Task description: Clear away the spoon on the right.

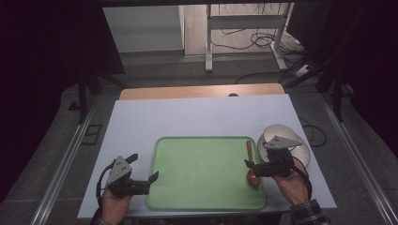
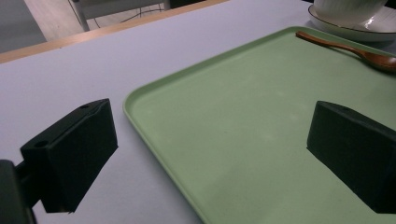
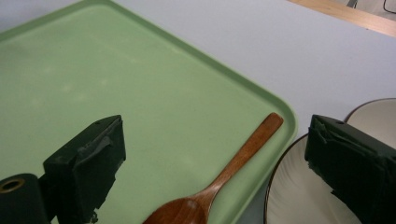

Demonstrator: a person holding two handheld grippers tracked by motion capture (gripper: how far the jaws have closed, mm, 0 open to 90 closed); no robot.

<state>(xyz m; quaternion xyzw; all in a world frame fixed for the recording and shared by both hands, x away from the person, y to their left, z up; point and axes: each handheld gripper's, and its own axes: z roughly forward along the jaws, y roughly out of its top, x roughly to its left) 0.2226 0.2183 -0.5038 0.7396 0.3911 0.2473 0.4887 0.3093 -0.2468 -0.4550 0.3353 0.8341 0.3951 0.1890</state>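
A light green tray (image 1: 202, 168) lies at the front middle of the white table (image 1: 187, 117). A brown wooden spoon (image 1: 251, 165) rests along the tray's right edge, bowl end toward me. My right gripper (image 1: 252, 168) hovers open just over the spoon, whose handle (image 3: 238, 158) runs up between the jaws. My left gripper (image 1: 143, 167) is open at the tray's left edge; the tray rim (image 2: 154, 135) passes between its jaws with nothing held. The spoon (image 2: 355, 49) lies far across the tray (image 2: 243, 116).
A white bowl (image 1: 278, 133) stands on a white plate (image 1: 302, 152) just right of the tray, close behind my right gripper. The plate's dark rim (image 3: 271, 191) nearly touches the tray (image 3: 116, 70). A wooden table edge (image 1: 202, 91) runs along the back.
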